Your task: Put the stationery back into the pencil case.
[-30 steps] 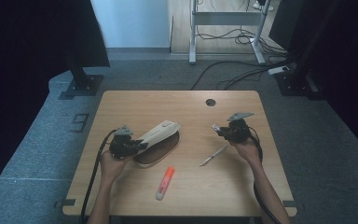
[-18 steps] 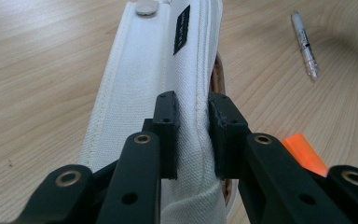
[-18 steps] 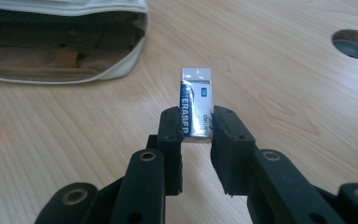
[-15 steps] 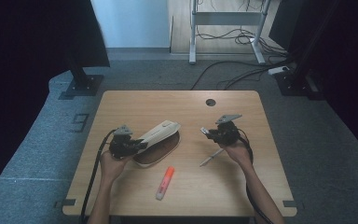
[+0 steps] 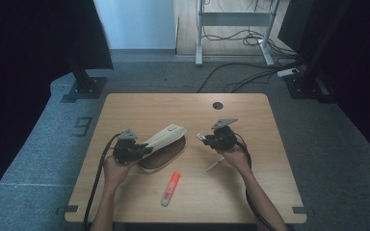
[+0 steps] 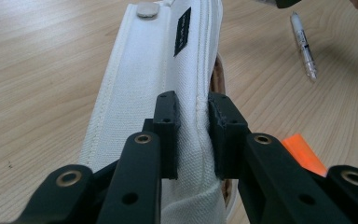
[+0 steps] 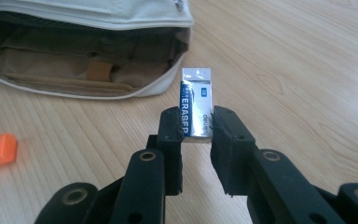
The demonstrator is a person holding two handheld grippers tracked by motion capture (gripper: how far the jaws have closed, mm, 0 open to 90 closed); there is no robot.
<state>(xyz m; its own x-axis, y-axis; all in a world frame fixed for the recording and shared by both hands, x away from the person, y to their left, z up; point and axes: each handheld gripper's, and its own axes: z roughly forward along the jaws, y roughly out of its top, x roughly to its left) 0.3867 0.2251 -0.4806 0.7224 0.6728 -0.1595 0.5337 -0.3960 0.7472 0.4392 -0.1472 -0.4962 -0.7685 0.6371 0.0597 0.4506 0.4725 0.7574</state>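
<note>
Right gripper view: the right gripper [image 7: 196, 123] clamps an eraser [image 7: 195, 103] between its jaws, above the table [image 7: 307, 70] just beside the open pouch [image 7: 74, 70]. The left gripper [image 6: 193, 121] pinches the pouch's raised flap [image 6: 154, 93]. A pen [image 5: 215, 164] and highlighter [image 5: 170, 188] lie near the pouch.

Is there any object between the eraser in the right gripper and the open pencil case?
Nothing visible is in the way. The right gripper holds the eraser just in front of the pencil case, whose flap the left gripper holds up. The highlighter and pen lie off to the side.
</note>
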